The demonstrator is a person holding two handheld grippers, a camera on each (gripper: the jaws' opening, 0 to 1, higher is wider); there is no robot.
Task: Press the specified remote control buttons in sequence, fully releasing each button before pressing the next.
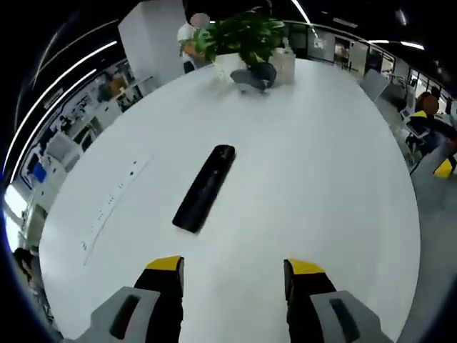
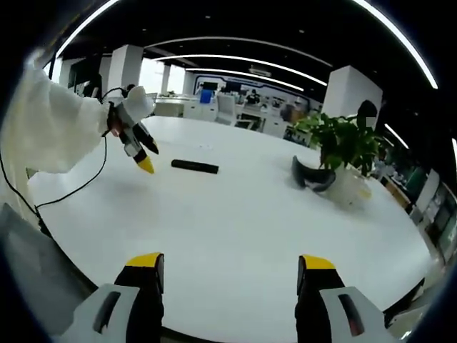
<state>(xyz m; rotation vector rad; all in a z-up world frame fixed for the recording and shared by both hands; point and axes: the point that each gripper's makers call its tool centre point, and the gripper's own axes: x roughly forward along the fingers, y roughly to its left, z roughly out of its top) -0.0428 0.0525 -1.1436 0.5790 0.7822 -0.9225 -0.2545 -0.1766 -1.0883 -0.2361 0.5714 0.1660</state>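
Note:
A long black remote control [image 1: 205,189] lies flat on the round white table [image 1: 321,179], slanted away from me. My left gripper [image 1: 235,273] hovers just short of its near end, jaws wide apart with nothing between them. In the right gripper view the remote [image 2: 195,166] looks small and far across the table. The left gripper [image 2: 139,155] hangs beside it there, held by a white-sleeved arm, yellow tips pointing down. My right gripper [image 2: 230,270] is open over the table's near edge, far from the remote.
A potted green plant [image 1: 245,37] in a white pot and a dark headset-like object [image 1: 255,76] stand at the table's far side. A faint printed strip [image 1: 114,196] lies left of the remote. A black cable [image 2: 71,187] trails from the left gripper. People and office desks surround the table.

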